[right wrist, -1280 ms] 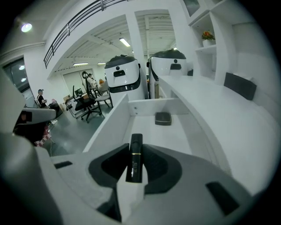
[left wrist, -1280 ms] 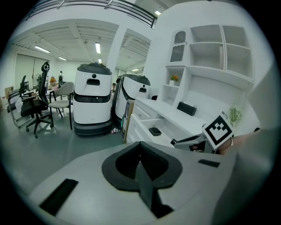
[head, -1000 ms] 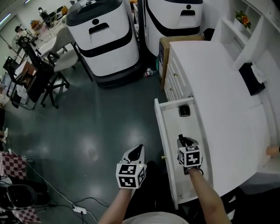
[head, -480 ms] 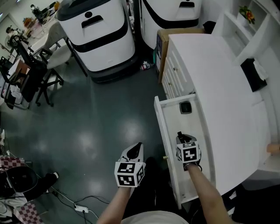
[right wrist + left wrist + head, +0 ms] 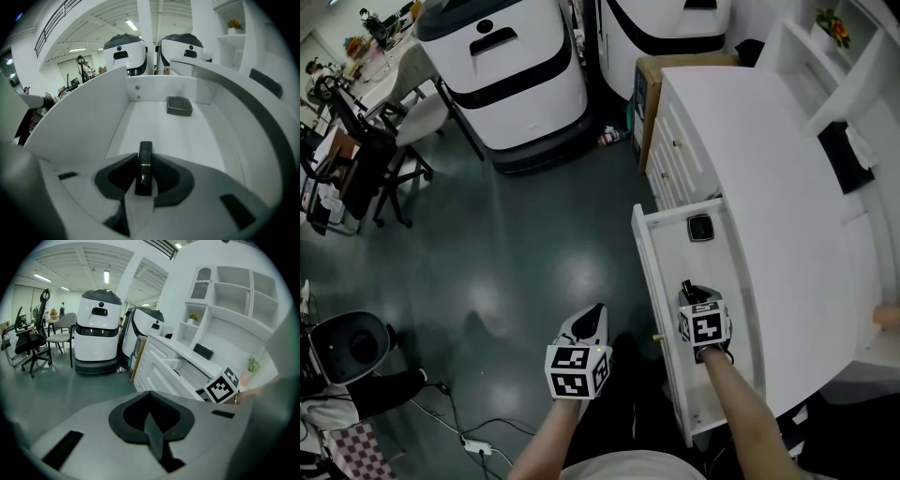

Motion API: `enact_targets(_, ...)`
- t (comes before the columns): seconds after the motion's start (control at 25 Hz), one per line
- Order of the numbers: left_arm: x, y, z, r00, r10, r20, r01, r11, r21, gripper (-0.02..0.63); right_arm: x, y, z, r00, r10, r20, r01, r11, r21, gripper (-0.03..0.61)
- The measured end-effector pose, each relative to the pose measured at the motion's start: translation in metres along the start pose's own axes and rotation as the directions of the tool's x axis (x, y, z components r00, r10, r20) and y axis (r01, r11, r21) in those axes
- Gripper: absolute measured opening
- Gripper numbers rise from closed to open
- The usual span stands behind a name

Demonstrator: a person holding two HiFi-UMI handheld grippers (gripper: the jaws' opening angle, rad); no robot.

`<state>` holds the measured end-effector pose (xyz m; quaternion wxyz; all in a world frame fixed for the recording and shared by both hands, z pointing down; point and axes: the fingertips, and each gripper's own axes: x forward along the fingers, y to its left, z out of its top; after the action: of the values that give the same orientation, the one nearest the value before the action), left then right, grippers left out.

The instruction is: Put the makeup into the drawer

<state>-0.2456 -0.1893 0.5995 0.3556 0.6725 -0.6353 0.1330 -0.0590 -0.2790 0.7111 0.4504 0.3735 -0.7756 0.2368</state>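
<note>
In the head view, we are holding the right hand-held gripper (image 5: 690, 298) down inside the open drawer (image 5: 648, 281) of the white table (image 5: 769, 169), gripping a black lipstick tube (image 5: 684, 286) that is sticking out beyond its tips. Ahead of that gripper, near the drawer's far end, a dark compact case (image 5: 700, 227) is lying flat. The left hand-held gripper (image 5: 596, 315) is hovering over the floor, well apart from the drawer and to the outside of its front panel.

In the left gripper view, its jaws are meeting with nothing between them, and the drawer is lying off to its right.

In the right gripper view, the pads are pressing on both sides of the lipstick. Its long axis is running along the line the gripper points, with the free end aiming forward and down toward the drawer floor and the compact beyond. The drawer walls are standing to either side.

We are judging this as the placing step. To do it well, we should be bringing the free end close to the floor, flattening the tilt so the tube lies lengthwise, staying short of the compact, and parting the jaws gently.
</note>
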Motion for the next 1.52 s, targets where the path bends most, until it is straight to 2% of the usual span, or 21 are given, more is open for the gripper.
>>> enact_targets(0.6, 0.002, 0.0, 0.002, 1.0, -0.01, -0.011, 0.01, 1.0, 0.004, 0.005, 0.001, 0.0, 0.0, 1.0, -0.014, 0.014, 0.014, 1.0, 0.01, 0.103)
enact_targets(0.92, -0.001, -0.007, 0.004, 1.0, -0.015, -0.007, 0.015, 1.0, 0.005, 0.005, 0.0, 0.004, 0.0, 1.0, 0.007, 0.021, -0.007, 1.0, 0.006, 0.12)
enact_targets(1.12, -0.005, -0.009, 0.003, 1.0, -0.013, -0.003, 0.013, 1.0, 0.009, 0.005, -0.009, 0.0, 0.002, 0.999, -0.015, 0.037, 0.014, 1.0, 0.011, 0.124)
enact_targets(1.52, -0.013, -0.02, 0.001, 1.0, -0.012, 0.009, 0.012, 1.0, 0.009, 0.005, -0.053, 0.001, 0.021, 0.987, 0.014, 0.162, -0.023, 0.998, 0.052, 0.124)
